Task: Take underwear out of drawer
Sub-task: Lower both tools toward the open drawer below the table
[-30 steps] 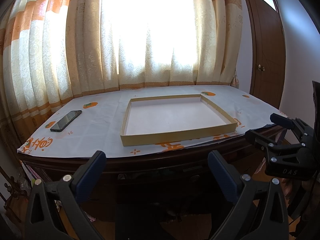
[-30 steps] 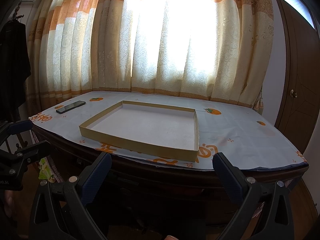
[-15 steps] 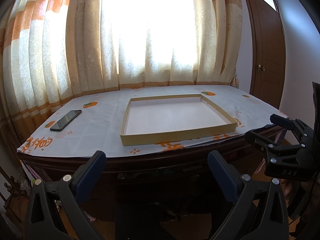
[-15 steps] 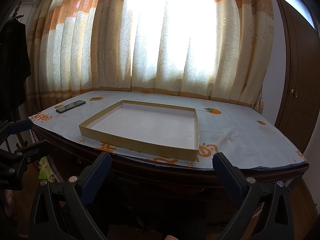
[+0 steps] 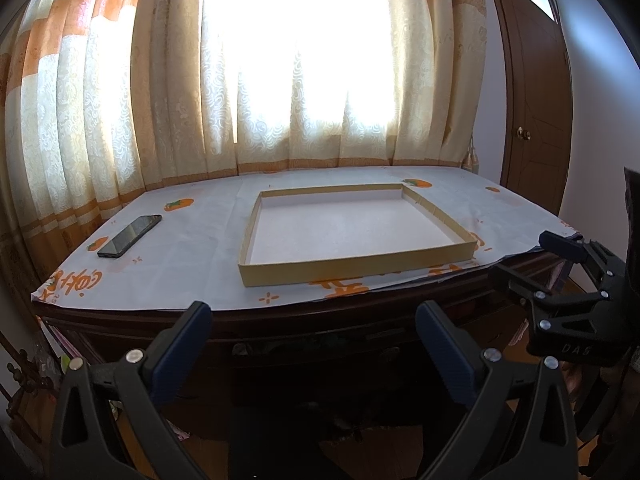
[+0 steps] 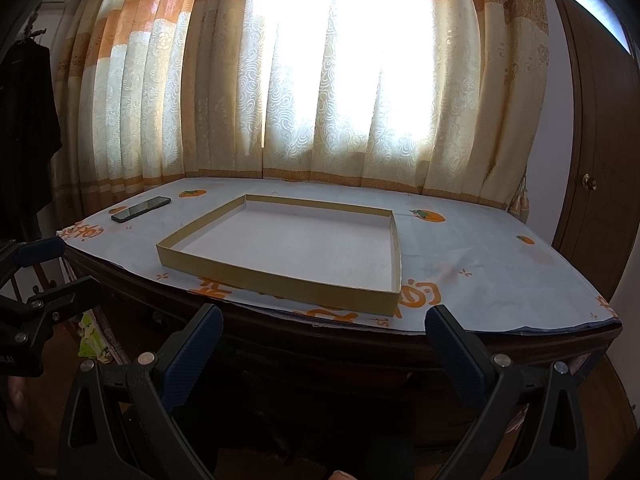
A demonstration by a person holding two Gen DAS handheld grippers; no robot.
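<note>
A dark wooden desk (image 5: pixel 280 326) stands under a window, and its drawer front (image 5: pixel 320 344) lies in deep shadow below the edge. No underwear shows. A shallow cardboard tray (image 5: pixel 352 268) lies empty on the desk's printed cloth, and it also shows in the right wrist view (image 6: pixel 276 280). My left gripper (image 5: pixel 314 320) is open and empty, held in front of the desk edge. My right gripper (image 6: pixel 324 324) is open and empty at the same height, and it also shows from the side in the left wrist view (image 5: pixel 532 264).
A black phone (image 5: pixel 130 230) lies on the cloth at the left. Patterned curtains (image 5: pixel 304 80) hang behind the desk. A brown door (image 5: pixel 532 120) is at the right. Dark clothing (image 6: pixel 24 128) hangs at the far left of the right wrist view.
</note>
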